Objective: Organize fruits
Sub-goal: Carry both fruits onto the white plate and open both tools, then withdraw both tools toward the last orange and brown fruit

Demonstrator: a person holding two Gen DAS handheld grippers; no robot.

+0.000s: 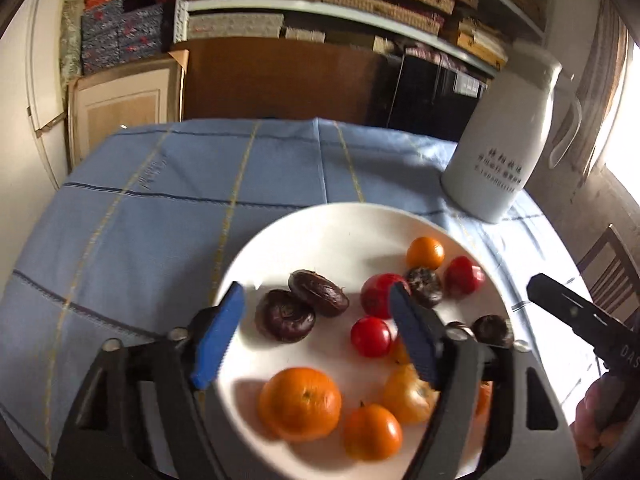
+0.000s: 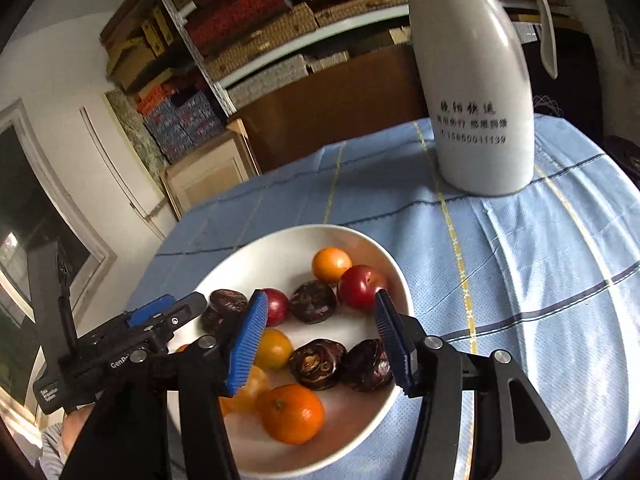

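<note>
Round white ceramic plate (image 1: 280,236) holds small orange mandarins (image 1: 299,403), red tomatoes (image 1: 370,336), dark brown water chestnuts (image 1: 284,321). Left gripper (image 1: 316,332) and right gripper (image 2: 320,334) both spread, pinching nothing

In the left wrist view, the near rim of the white plate (image 1: 280,232) disappears behind the left gripper (image 1: 316,320), whose right finger also hides part of a red fruit (image 1: 378,294) and an orange one (image 1: 406,394). The right gripper (image 1: 580,314) is cut off by the frame's edge, so its jaws cannot be seen there. The white jug (image 2: 476,92) loses its top to the right wrist picture's upper edge (its printed lettering is too blurred to read).
</note>
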